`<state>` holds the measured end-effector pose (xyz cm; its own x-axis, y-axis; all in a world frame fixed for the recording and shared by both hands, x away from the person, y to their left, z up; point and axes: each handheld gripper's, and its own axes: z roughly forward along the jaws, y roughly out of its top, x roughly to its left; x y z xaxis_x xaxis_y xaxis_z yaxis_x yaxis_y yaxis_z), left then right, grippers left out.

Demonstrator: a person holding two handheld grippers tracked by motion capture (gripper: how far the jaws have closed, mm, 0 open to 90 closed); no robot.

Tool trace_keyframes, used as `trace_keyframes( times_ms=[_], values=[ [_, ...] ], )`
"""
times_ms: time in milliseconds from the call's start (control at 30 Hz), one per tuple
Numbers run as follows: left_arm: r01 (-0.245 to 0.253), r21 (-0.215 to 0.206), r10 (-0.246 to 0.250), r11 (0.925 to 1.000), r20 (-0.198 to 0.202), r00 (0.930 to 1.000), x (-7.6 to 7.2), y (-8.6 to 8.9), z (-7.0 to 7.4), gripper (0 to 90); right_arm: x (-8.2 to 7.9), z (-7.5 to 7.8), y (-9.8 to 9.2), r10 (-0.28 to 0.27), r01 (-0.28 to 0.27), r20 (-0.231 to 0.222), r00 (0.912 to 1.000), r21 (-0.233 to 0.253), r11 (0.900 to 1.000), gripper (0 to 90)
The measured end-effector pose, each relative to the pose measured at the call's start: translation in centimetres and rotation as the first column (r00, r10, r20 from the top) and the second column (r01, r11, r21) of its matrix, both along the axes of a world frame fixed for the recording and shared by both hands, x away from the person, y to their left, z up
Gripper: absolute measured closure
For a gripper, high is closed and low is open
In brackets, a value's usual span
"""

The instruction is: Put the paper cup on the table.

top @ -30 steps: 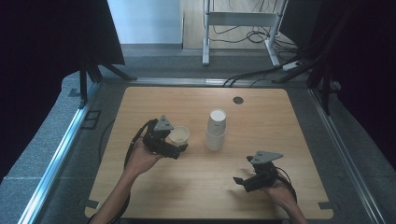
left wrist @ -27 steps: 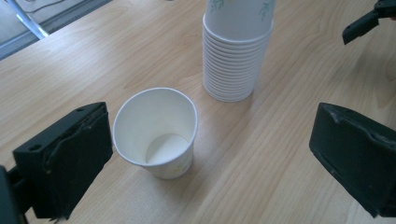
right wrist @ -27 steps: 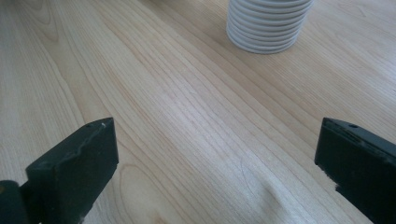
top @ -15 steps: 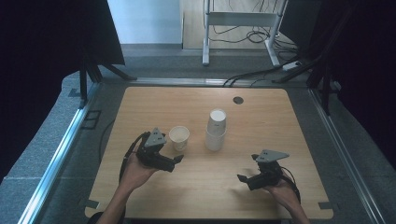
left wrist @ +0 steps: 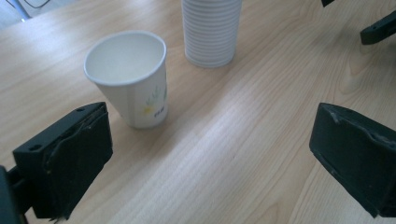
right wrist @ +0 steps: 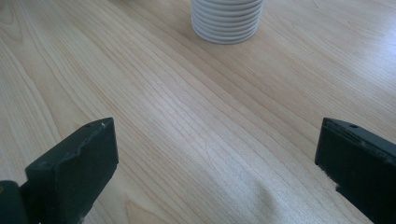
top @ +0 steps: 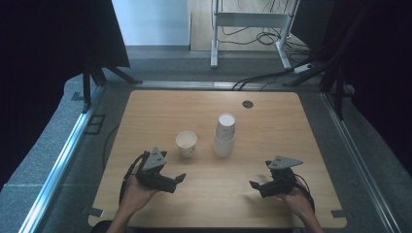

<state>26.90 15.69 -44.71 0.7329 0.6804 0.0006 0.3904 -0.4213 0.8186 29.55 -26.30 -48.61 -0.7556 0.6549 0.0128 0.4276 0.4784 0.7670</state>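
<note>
We hold both grippers low near the table's [top: 145, 111] front edge, left gripper [top: 177, 178] and right gripper [top: 253, 184] spread wide and empty, leaving the single paper cup [top: 186, 142] standing upright mid-table just beside the cup stack [top: 225, 135], apparently ready for another pick.

I see a bare wooden surface [top: 145, 116] with a dark round grommet [top: 248, 104] near its far edge. Beyond it, a white frame [top: 252, 29] stands over tangled cables [top: 265, 36] on the floor.
</note>
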Motion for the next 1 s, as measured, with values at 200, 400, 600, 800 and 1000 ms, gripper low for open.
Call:
trace_keyframes(
  times_ms=[200,400,600,800,1000],
  values=[
    [-0.015,-0.002,0.015,0.9999,-0.028,0.9995,-0.2,0.4,-1.7,0.0,0.0,-0.3,-0.1,-0.011,0.011,-0.002,0.9999,-0.022,1.000,0.0],
    [-0.023,0.020,0.024,0.9995,-0.064,0.9977,-0.2,0.4,-3.4,0.0,0.2,-0.9,-0.3,-0.019,0.019,-0.015,0.9997,-0.048,0.999,0.0],
    [-0.015,0.063,0.021,0.9979,-0.097,0.9951,0.1,0.0,-4.9,0.0,0.4,-1.5,-0.3,-0.019,0.017,-0.035,0.9992,-0.074,0.997,0.0],
    [0.006,0.102,0.009,0.9948,-0.150,0.9887,0.4,-0.7,-6.3,0.0,0.5,-2.2,-0.2,-0.020,0.014,-0.059,0.9980,-0.100,0.995,0.0],
    [0.025,0.149,0.003,0.9885,-0.185,0.9827,0.5,-1.4,-7.3,0.0,0.6,-2.8,0.1,-0.009,-0.001,-0.077,0.9970,-0.125,0.992,0.0]
  ],
)
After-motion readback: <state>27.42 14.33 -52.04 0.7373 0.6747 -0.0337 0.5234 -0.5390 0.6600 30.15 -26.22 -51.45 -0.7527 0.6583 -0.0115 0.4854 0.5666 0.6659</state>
